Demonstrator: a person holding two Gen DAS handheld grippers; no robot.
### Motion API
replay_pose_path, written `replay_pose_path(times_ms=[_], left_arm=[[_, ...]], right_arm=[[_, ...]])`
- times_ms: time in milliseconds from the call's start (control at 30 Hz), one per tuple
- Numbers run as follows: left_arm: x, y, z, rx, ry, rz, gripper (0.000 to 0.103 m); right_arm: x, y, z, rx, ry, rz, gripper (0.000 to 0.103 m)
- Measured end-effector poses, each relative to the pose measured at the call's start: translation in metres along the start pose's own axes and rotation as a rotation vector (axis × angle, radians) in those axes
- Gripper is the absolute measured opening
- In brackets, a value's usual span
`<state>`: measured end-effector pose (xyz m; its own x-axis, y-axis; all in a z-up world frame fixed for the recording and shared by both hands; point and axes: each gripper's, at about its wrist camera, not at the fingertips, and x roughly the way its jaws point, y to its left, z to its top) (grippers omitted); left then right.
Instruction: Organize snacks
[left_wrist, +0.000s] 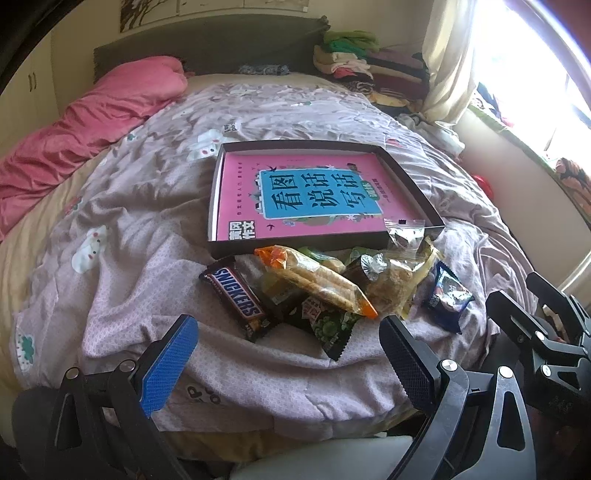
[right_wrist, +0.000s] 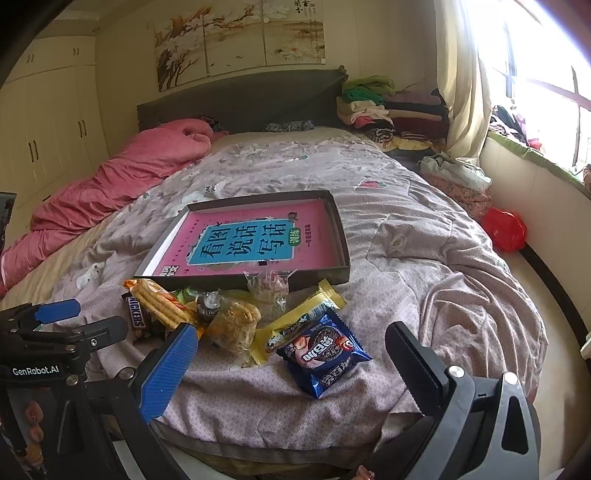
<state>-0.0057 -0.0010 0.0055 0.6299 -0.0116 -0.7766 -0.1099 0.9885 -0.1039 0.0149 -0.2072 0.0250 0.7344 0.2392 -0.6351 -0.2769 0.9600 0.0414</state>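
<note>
A pile of snacks lies on the bed in front of a shallow dark box (left_wrist: 413, 181) (right_wrist: 341, 236) that holds a pink book (left_wrist: 303, 195) (right_wrist: 247, 240). The pile includes a Snickers bar (left_wrist: 236, 299) (right_wrist: 136, 314), an orange cracker pack (left_wrist: 317, 282) (right_wrist: 159, 304), a green pack (left_wrist: 332, 328), a yellow bar (right_wrist: 303, 317) and a blue Oreo pack (left_wrist: 447, 297) (right_wrist: 325, 350). My left gripper (left_wrist: 288, 354) is open and empty, just short of the pile. My right gripper (right_wrist: 291, 365) is open and empty, near the Oreo pack.
A pink quilt (left_wrist: 74, 136) (right_wrist: 122, 173) lies along the bed's left side. Folded clothes (left_wrist: 365, 66) (right_wrist: 391, 110) are stacked at the far right by the headboard. A red bag (right_wrist: 504, 229) sits on the floor under the window.
</note>
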Motion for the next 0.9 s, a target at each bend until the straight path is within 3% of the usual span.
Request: replay_pose_path(times_ms=[900], left_arm=[[-0.0011, -0.0012, -0.0011, 0.001, 0.001, 0.0, 0.098]], right_arm=[[-0.0023, -0.0042, -0.0004, 0.017, -0.007, -0.007, 0.102]])
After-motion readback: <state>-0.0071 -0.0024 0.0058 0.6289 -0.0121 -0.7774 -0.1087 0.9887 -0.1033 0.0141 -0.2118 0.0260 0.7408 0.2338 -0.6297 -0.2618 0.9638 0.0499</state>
